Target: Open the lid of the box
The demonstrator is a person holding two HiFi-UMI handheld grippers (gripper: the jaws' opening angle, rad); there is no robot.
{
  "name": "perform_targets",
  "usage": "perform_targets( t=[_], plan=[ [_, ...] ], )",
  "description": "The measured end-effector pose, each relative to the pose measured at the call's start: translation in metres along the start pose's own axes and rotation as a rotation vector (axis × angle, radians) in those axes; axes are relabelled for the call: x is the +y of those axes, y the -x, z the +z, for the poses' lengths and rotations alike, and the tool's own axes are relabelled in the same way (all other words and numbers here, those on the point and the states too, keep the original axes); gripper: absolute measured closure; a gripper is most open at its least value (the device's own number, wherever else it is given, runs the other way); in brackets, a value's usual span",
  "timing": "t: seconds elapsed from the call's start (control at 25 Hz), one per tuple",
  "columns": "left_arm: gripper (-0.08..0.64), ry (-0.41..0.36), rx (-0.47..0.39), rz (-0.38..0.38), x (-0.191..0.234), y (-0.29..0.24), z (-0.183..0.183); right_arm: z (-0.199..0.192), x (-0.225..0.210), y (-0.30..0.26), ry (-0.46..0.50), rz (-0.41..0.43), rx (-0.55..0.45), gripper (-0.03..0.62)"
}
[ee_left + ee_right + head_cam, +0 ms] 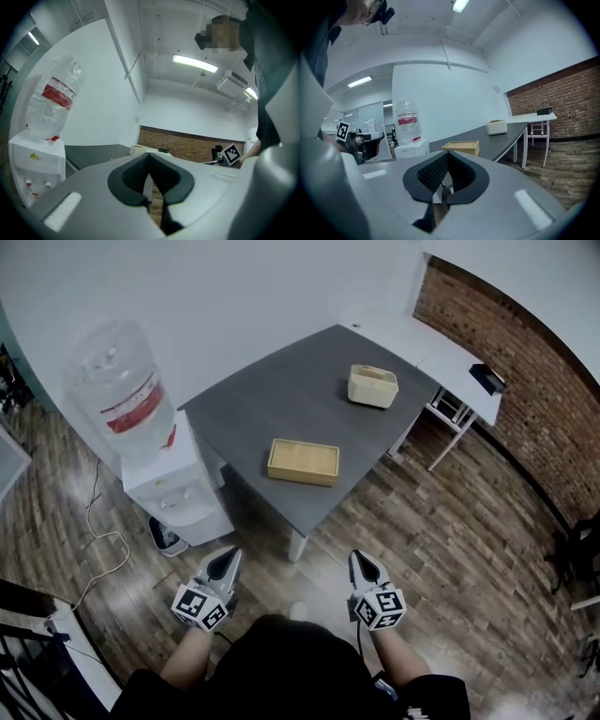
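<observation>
Box (pixel 303 462) lies flat, lid shut, near table (pixel 272 395) front edge, long axis approx 9–3, tipped slightly to 4; bare top all round. Tub (pixel 373 386) at its 1 o'clock, well apart. Cooler (pixel 164 474) beside table's left edge, at box's 9. Open floor btwn table corner & L gripper (pixel 230 561), R gripper (pixel 361 562); both jaws closed together, holding nothing

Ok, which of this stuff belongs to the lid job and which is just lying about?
Job: cream lidded box, flat wooden box (unclear which is meant); grey table under them; left tongs and right tongs, both shut, empty.
Lying about: water dispenser, white desk, black item on it.
</observation>
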State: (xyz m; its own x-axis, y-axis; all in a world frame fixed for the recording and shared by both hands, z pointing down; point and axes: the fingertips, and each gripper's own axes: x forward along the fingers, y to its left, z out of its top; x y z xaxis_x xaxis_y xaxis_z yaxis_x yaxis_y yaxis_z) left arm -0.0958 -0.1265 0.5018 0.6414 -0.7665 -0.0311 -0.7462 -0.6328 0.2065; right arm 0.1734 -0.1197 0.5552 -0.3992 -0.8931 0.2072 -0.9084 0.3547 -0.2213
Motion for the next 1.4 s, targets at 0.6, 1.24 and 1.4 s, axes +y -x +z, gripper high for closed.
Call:
perform_targets(
  t=[0.6, 1.24, 1.4],
  plan=[
    [0.560, 0.021, 0.087, 0.114, 0.044, -0.086, -0.022, 0.037, -0.063, -0.058, 0.016, -0.004, 0.034, 0.589],
    [0.560, 0.002, 0.113, 0.001, 0.137, -0.198, -0.016, 0.057, -0.091, -0.169, -0.055, -0.085, 0.038, 0.589],
    [0.560, 0.025, 0.166, -0.038, 0.151, -0.215, -0.028, 0.058, -0.101, -0.188, -0.041, -0.131, 0.055, 0.589]
  ],
)
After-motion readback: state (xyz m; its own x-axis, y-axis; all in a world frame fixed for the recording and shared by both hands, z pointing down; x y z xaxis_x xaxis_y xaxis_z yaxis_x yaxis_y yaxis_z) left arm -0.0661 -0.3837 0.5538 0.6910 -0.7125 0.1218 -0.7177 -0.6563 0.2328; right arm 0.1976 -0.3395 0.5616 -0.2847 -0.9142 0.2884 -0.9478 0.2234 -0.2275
